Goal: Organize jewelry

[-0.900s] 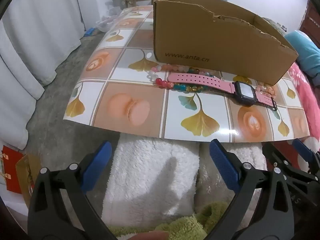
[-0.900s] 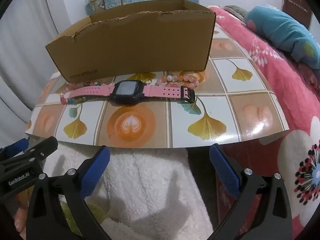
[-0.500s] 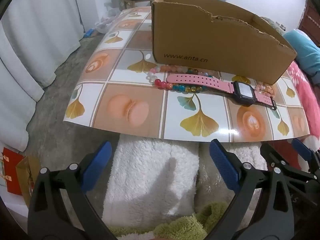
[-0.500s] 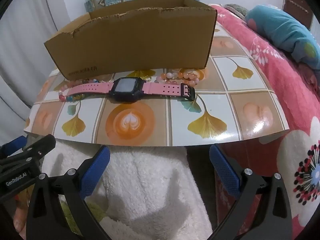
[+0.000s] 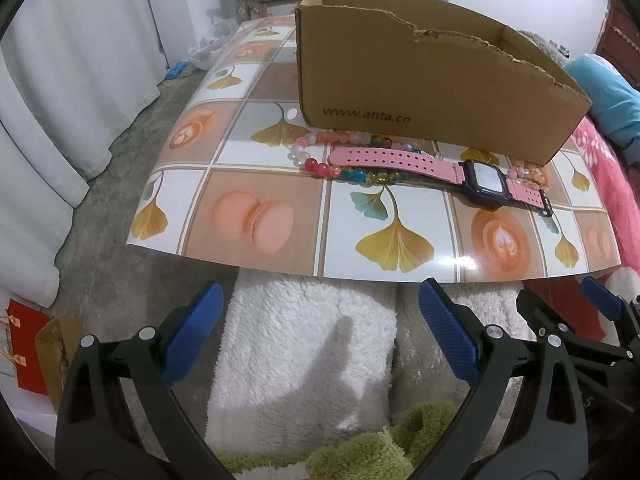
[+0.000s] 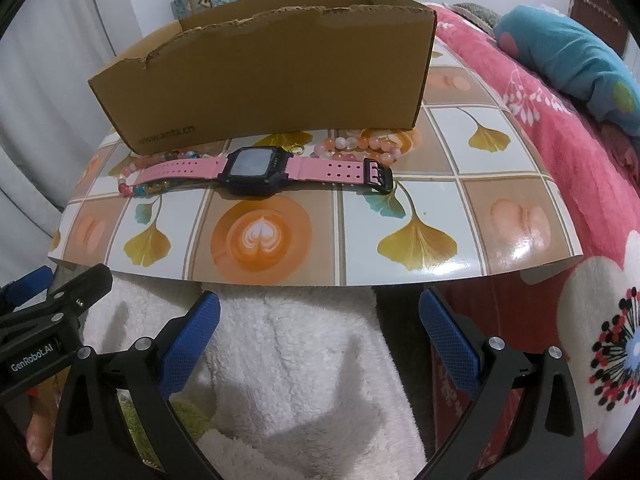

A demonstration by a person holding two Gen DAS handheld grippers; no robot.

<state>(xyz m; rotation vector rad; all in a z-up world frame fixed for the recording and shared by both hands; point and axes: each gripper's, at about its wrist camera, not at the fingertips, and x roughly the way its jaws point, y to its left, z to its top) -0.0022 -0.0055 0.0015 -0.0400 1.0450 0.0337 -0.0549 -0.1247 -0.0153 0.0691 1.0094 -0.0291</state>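
A pink-strapped watch with a black face (image 5: 486, 180) (image 6: 256, 166) lies flat on a tiled-pattern board (image 5: 260, 256) (image 6: 420, 264), in front of an open cardboard box (image 5: 420, 80) (image 6: 280, 80). A multicoloured bead bracelet (image 5: 352, 174) (image 6: 140, 189) lies partly under the strap's left end. A pink-orange bead bracelet (image 6: 360, 145) (image 5: 530, 174) lies by the buckle end. My left gripper (image 5: 320, 336) is open and empty, held before the board's near edge. My right gripper (image 6: 320, 332) is open and empty, also short of the near edge.
White and green fluffy cloth (image 5: 300, 360) (image 6: 300, 380) lies under both grippers. A red floral blanket (image 6: 580, 180) and blue pillow (image 6: 568, 52) are on the right. White curtains (image 5: 48, 100) and grey floor are on the left, with red and gold bags (image 5: 28, 344) low left.
Both grippers have moved slightly closer to the board, so the watch and box look a little larger. Both stay open and empty. The jewelry has not moved.
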